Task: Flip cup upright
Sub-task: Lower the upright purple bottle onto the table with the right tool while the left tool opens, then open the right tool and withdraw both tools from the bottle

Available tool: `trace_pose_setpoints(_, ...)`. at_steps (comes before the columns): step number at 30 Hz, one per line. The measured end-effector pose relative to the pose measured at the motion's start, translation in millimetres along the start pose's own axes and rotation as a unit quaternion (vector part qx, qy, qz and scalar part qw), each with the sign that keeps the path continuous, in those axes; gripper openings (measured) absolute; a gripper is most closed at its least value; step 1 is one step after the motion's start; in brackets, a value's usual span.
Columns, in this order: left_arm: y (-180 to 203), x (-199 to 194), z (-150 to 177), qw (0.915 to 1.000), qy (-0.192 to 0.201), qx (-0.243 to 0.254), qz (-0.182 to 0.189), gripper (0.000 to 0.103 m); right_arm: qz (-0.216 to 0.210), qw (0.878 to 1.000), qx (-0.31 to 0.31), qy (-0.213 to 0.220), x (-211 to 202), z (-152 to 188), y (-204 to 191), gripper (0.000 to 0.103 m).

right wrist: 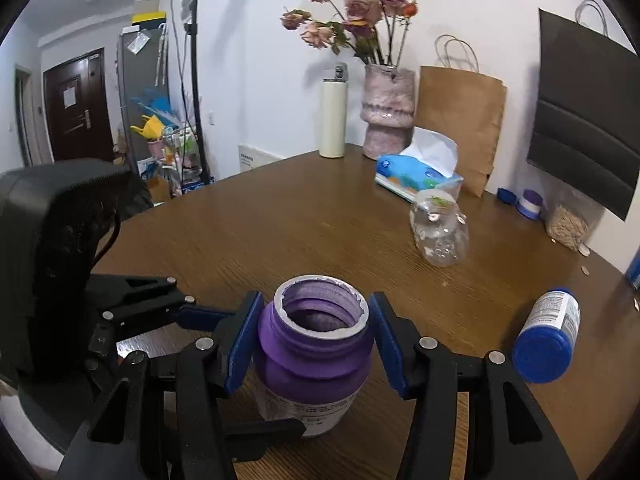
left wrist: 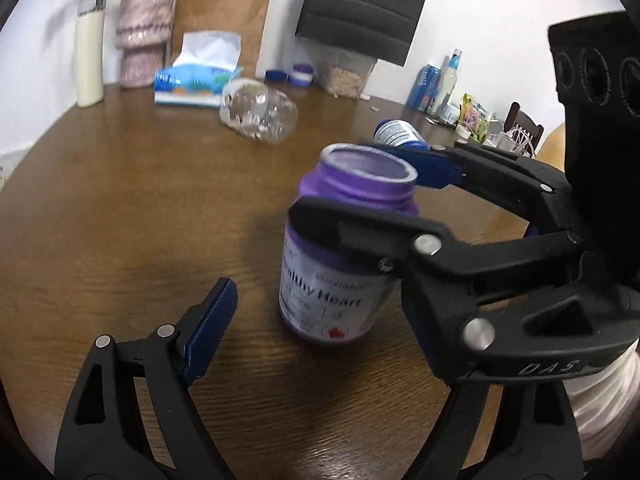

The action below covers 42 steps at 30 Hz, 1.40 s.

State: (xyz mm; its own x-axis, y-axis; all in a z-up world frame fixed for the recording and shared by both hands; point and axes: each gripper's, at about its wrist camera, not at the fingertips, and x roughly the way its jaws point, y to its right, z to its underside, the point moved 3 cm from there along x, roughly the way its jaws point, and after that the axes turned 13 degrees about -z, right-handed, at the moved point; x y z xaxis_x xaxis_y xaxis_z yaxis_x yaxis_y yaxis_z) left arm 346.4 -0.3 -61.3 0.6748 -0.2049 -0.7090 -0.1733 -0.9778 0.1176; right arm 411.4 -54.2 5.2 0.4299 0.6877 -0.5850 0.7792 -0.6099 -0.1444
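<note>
A purple open-mouthed bottle (left wrist: 340, 256) with a white label stands upright on the brown table (left wrist: 120, 200), mouth up. My right gripper (right wrist: 314, 336) has its blue pads on both sides of the bottle's (right wrist: 314, 344) neck, shut on it; it shows in the left wrist view (left wrist: 360, 188) reaching in from the right. My left gripper (left wrist: 316, 312) is open, its left finger (left wrist: 212, 320) well to the left of the bottle, its right finger hidden behind the other gripper. In the right wrist view the left gripper (right wrist: 240, 372) reaches in from the left around the bottle's base.
A clear plastic bottle (right wrist: 440, 232) lies on its side mid-table. A blue-capped bottle (right wrist: 548, 336) lies at the right. A tissue pack (right wrist: 420, 172), vase with flowers (right wrist: 386, 112), white flask (right wrist: 333, 120), paper bag (right wrist: 460, 120) and small jars (right wrist: 528, 202) stand along the back.
</note>
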Motion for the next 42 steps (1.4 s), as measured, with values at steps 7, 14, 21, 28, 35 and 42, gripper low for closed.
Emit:
trace_pose_setpoints(7,2,-5,6,0.9998,0.004,0.010,-0.018,0.083,-0.012,1.000,-0.005,-0.011,-3,9,-3,0.060)
trace_pose_setpoints(14,4,-8,6,0.9992,0.011,0.010,-0.038,0.083,-0.004,1.000,0.007,-0.011,-2,11,-2,0.073)
trace_pose_setpoints(21,-13,-45,15,0.9950,0.061,-0.025,-0.075,0.088,0.021,0.998,0.051,0.021,-45,18,5,0.082)
trace_pose_setpoints(28,-38,-107,19,0.9703,0.161,-0.114,-0.140,0.100,0.113,0.987,0.095,0.067,-106,37,9,0.087)
trace_pose_setpoints(35,-9,-131,15,0.9582,0.214,-0.047,-0.184,0.103,0.120,0.985,0.088,0.091,-128,36,-7,0.087)
trace_pose_setpoints(42,-9,-139,32,0.9555,0.209,-0.072,-0.196,0.103,0.133,0.981,0.096,0.103,-134,46,-17,0.087)
